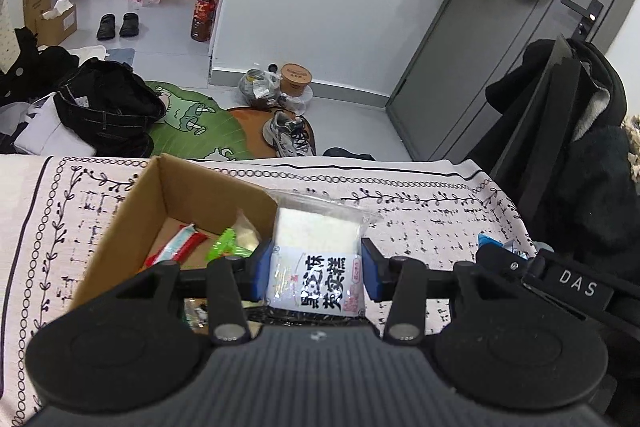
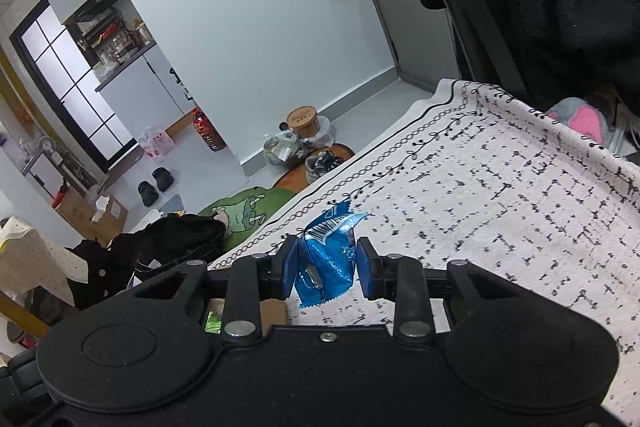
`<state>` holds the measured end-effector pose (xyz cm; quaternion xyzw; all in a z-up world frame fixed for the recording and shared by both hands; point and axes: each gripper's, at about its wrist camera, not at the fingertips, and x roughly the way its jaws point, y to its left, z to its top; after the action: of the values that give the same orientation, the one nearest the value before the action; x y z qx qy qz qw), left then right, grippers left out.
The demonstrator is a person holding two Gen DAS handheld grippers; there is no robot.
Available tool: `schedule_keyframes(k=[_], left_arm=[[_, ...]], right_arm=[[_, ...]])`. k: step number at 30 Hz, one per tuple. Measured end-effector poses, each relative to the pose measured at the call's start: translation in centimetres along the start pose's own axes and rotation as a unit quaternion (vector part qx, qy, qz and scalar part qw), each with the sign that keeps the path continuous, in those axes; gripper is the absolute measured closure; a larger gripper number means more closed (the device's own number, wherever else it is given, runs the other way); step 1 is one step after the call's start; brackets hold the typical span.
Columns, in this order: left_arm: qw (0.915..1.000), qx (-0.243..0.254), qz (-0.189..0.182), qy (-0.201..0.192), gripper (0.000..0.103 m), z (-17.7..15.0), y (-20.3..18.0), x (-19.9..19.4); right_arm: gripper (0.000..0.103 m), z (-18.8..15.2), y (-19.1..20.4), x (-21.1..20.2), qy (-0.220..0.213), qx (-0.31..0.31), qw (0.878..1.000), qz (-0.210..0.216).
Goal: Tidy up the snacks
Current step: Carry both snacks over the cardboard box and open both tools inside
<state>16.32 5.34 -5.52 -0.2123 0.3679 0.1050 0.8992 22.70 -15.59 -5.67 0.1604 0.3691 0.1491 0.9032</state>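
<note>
At lower centre of each view, the left gripper (image 1: 316,269) clamps a clear rice-cake packet (image 1: 317,247) beside the cardboard box (image 1: 132,211), while the right gripper (image 2: 327,267), tilted, pinches a blue wrapper (image 2: 326,259) above the tablecloth (image 2: 500,195).

Your left gripper (image 1: 316,269) clamps a clear packet of white cake (image 1: 316,259) between its blue pads. Your right gripper (image 2: 327,269), tilted leftward, pinches a crumpled blue wrapper (image 2: 326,259).
</note>
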Motion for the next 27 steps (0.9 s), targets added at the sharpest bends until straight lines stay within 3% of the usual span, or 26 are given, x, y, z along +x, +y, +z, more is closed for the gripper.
schedule_keyframes(k=[27], left_arm=[[0.9971,-0.067,0.038,-0.003,0.055,0.7,8.2,1.0]], right_arm=[[0.073,-2.5,6.4,3.0,0.036,-0.025,0.999,0.029]])
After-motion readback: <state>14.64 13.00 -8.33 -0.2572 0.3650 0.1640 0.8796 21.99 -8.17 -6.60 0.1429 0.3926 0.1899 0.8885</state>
